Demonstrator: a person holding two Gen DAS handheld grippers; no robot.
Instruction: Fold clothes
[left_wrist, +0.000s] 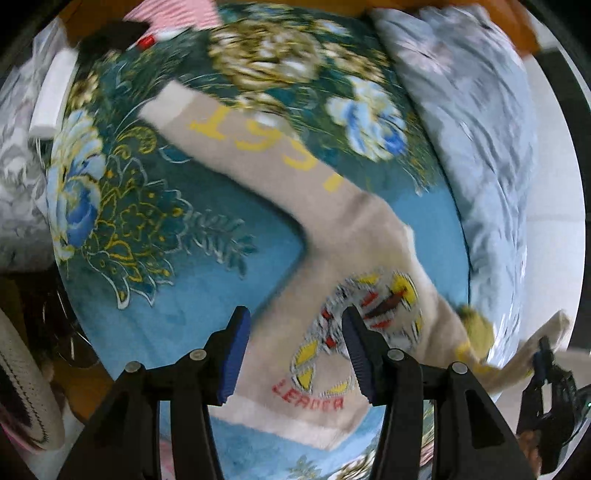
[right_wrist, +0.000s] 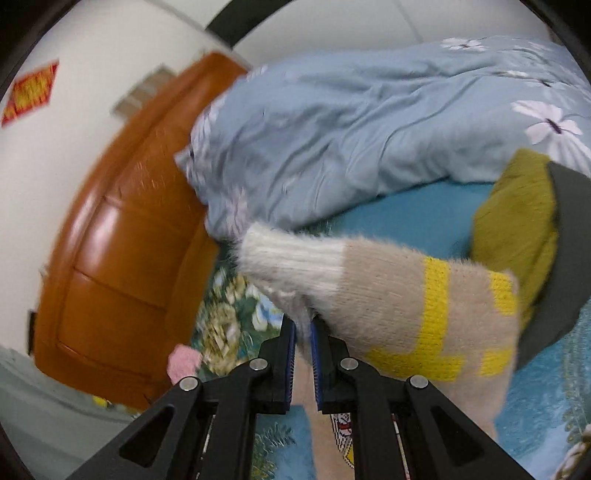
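Note:
A beige knit sweater (left_wrist: 332, 236) with a yellow "1997" and a crest reading "LEADER" lies spread on the blue floral bedspread (left_wrist: 184, 280). One sleeve stretches away to the upper left. My left gripper (left_wrist: 295, 354) is open above the sweater's body near the crest, holding nothing. My right gripper (right_wrist: 303, 354) is shut on the sweater's other sleeve (right_wrist: 388, 295) near its white ribbed cuff and holds it up off the bed. The right gripper also shows at the right edge of the left wrist view (left_wrist: 543, 365), with the sleeve in it.
A crumpled light blue floral duvet (right_wrist: 351, 140) lies along the bed's far side. An orange wooden headboard (right_wrist: 122, 236) stands behind it. An olive-green knit garment (right_wrist: 517, 225) and a dark one lie at the right. White pillows and clutter sit left of the bed (left_wrist: 48, 96).

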